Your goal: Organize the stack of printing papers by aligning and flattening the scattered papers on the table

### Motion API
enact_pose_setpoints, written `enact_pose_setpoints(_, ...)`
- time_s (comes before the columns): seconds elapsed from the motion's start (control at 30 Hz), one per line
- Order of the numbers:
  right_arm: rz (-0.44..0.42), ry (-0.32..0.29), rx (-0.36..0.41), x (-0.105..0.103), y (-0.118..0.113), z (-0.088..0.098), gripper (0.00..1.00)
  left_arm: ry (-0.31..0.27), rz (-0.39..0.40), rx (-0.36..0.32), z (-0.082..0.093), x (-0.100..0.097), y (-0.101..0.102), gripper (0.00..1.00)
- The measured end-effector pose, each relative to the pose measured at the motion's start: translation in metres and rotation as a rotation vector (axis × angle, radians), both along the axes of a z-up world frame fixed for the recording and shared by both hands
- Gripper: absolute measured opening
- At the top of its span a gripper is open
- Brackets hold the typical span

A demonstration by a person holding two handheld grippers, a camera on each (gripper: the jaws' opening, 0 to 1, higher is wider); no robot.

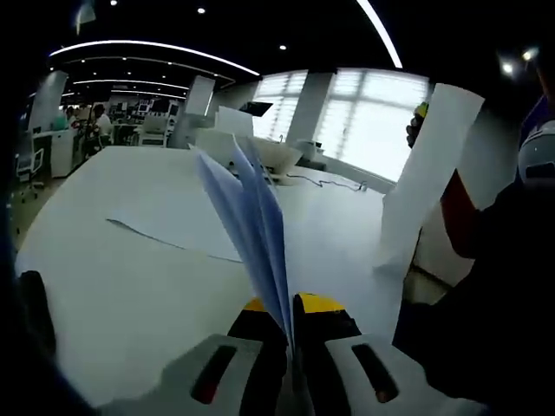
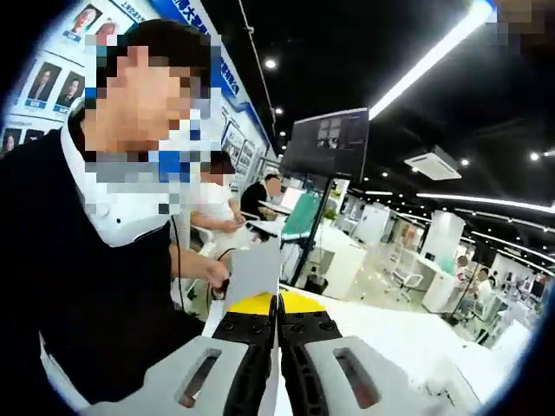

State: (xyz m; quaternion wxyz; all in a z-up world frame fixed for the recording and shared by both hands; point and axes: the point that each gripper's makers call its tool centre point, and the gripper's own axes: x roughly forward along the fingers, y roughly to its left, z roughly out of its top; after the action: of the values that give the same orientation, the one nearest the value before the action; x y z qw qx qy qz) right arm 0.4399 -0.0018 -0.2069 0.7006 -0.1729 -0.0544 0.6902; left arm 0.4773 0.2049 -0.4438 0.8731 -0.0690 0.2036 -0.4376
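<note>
- In the left gripper view, the left gripper has its two jaws pressed together on a few sheets of paper
- These sheets stand up on edge from between the yellow tips and fan out a little, lifted above the table
- One more sheet lies flat on the white table, past the held ones and to their left, with one edge a bit curled up
- On the right side of that view, another long sheet hangs upright in the air, and its lower corner reaches down to near the table edge
- In the right gripper view, the right gripper has its jaws closed tight on a sheet of paper that sticks up past the yellow tips
- Behind that sheet a person in a dark top with a white collar stands close
- More people sit at desks farther back, near a dark screen on a stand
</note>
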Motion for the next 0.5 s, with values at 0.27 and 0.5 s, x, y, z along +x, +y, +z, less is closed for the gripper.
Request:
enact_pose_setpoints(0.27,0.063,0.022,-0.106,0.013,0.035,-0.03,0.0,-0.011,0.001,0.005,0.005,-0.002,0.001,0.07)
enact_pose_setpoints(0.5,0.088,0.032,-0.169,0.026,0.06,-0.05,0.0,-0.014,-0.001,0.004,0.004,0.002,0.003,0.07)
